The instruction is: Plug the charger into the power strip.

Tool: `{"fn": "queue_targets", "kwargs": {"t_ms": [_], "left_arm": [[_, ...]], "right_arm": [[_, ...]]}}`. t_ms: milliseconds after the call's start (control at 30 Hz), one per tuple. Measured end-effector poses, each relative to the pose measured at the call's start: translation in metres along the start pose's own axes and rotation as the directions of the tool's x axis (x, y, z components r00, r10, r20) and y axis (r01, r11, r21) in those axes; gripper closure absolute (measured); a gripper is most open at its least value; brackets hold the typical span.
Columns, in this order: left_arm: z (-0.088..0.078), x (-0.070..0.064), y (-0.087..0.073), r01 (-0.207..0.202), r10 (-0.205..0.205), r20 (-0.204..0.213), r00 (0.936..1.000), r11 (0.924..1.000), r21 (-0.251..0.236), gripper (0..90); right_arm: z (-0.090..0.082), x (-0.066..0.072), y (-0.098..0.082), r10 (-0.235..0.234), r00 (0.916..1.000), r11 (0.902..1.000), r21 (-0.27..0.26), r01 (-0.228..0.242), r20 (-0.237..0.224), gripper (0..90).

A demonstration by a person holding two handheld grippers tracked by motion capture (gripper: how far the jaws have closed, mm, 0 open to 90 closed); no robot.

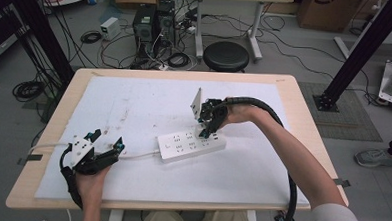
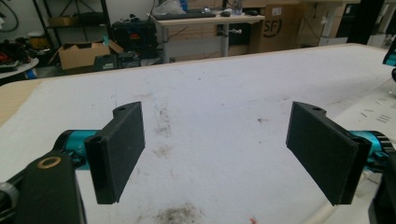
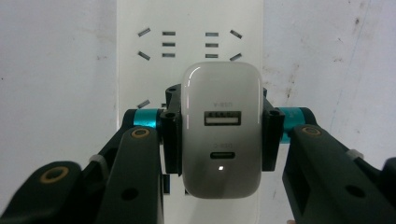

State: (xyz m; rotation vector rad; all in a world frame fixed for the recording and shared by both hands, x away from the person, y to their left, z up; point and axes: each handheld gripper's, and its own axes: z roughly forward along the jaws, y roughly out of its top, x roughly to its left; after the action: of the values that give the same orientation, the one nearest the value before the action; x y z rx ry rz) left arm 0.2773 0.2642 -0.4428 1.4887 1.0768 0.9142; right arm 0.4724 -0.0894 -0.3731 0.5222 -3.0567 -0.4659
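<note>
Across the wooden table (image 1: 294,100) lies a white mat (image 1: 134,108) that covers most of the top and carries grey smudges toward its far left part. Near the mat's middle, a little toward the near edge, a white power strip (image 1: 182,149) lies slantwise, its white cable (image 1: 139,154) running off toward the table's left edge. Over the strip's right end the right gripper (image 1: 203,132) points down, its jaws clamped on the two sides of a white USB charger (image 3: 221,130). Seen from the right gripper view, the charger sits against the strip's face, with two ports and a small lit dot on its top. By the near left corner of the mat the left gripper (image 1: 106,141) rests low, its jaws spread wide with nothing between them but bare mat.
</note>
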Motion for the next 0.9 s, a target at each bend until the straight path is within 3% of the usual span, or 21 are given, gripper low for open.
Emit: {"fn": "queue_targets", "kwargs": {"t_ms": [600,900], "left_arm": [[0.002,-0.0005,-0.0001,-0.01,0.01,0.001,1.0,0.9998,0.016,19.7],[0.0014,-0.0005,-0.0003,-0.009,0.009,0.003,1.0,0.9999,0.011,19.7]], "right_arm": [[0.0008,0.0017,-0.0019,0.033,0.9994,0.9995,-0.005,-0.033,0.009,63.7],[0.0027,0.0014,0.0061,-0.006,0.9999,0.9992,0.039,0.005,0.01,63.7]]}}
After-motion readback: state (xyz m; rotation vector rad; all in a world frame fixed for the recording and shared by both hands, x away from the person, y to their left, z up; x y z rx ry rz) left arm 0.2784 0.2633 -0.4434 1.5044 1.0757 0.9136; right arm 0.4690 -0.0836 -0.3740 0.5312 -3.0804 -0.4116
